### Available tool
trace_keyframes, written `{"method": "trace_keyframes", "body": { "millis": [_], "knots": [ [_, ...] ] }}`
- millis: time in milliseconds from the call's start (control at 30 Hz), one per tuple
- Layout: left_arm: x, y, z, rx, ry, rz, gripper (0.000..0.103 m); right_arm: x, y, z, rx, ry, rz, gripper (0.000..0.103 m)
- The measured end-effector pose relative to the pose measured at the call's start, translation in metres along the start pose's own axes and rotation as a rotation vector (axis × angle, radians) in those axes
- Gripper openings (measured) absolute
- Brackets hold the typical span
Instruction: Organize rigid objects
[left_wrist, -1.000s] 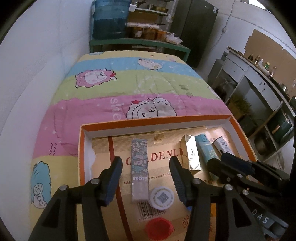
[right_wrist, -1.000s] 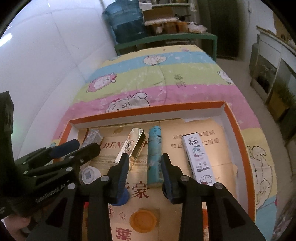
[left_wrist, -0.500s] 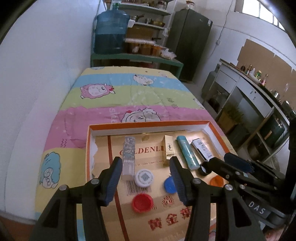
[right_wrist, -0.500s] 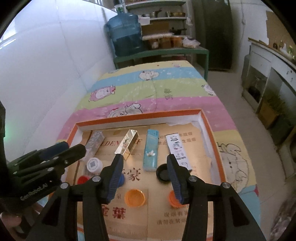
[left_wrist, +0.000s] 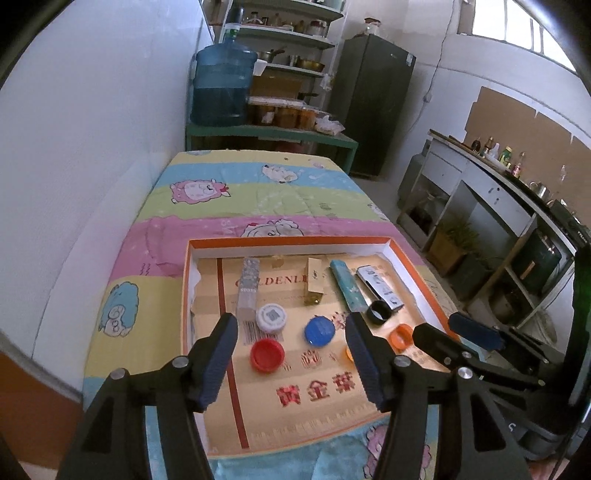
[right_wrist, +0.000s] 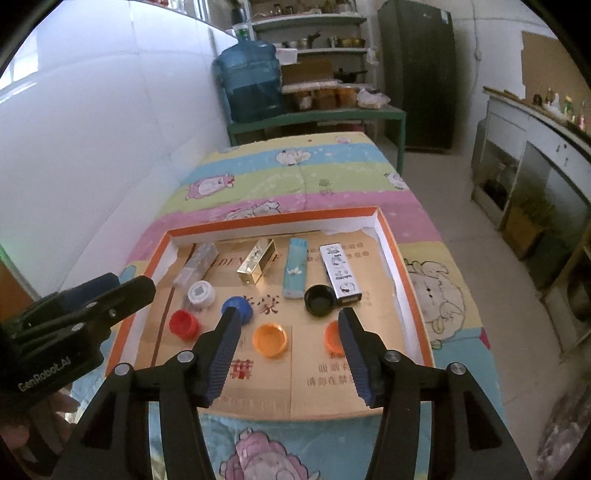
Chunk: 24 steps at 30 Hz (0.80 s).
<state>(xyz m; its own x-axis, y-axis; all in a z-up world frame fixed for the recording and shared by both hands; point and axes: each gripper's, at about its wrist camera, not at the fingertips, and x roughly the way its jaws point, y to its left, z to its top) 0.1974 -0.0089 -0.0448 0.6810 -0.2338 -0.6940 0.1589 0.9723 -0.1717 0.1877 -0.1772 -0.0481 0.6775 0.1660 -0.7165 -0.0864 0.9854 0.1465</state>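
An orange-rimmed shallow cardboard tray (left_wrist: 288, 240) (right_wrist: 273, 221) lies on a striped cartoon blanket. Its far row holds several slim boxes: a floral one (left_wrist: 248, 281), a gold one (right_wrist: 257, 260), a teal one (right_wrist: 295, 272) and a white cartoon one (right_wrist: 340, 274). Nearer lie bottle caps: white (left_wrist: 272, 317), red (left_wrist: 266, 355), blue (left_wrist: 319, 330), black (right_wrist: 320, 300) and two orange ones (right_wrist: 269, 339) (left_wrist: 401, 336). My left gripper (left_wrist: 290, 332) is open and empty above the caps. My right gripper (right_wrist: 288, 326) is open and empty above the tray's near part.
The blanket covers a table (left_wrist: 258, 192) against a white wall on the left. Behind it stand a green bench with a blue water jug (left_wrist: 221, 88), shelves and a dark fridge (left_wrist: 373, 107). Counters and cabinets (left_wrist: 498, 206) line the right side.
Both grippers have pulled back and up from the tray, so the whole tray and the room now show. Both stay open and empty. The right gripper's fingers have opened wider.
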Motion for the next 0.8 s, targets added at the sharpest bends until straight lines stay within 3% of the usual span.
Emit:
{"method": "trace_keyframes", "body": {
  "millis": [167, 333, 433, 800],
  "knots": [
    [-0.019, -0.007, -0.015, 0.018, -0.031, 0.038, 0.065, -0.018, 0.0, -0.012, -0.001, -0.022, -0.03, 0.056],
    [-0.036, -0.013, -0.029, 0.034, -0.054, 0.066, 0.065, -0.031, -0.001, -0.024, -0.002, -0.035, -0.063, 0.057],
    [-0.047, -0.015, -0.036, 0.027, -0.068, 0.075, 0.065, -0.038, -0.002, -0.031, 0.001, -0.033, -0.069, 0.063],
    [-0.079, -0.029, -0.056, 0.022, -0.102, 0.102, 0.065, -0.072, 0.005, -0.046, -0.032, -0.086, -0.084, 0.064]
  ]
}}
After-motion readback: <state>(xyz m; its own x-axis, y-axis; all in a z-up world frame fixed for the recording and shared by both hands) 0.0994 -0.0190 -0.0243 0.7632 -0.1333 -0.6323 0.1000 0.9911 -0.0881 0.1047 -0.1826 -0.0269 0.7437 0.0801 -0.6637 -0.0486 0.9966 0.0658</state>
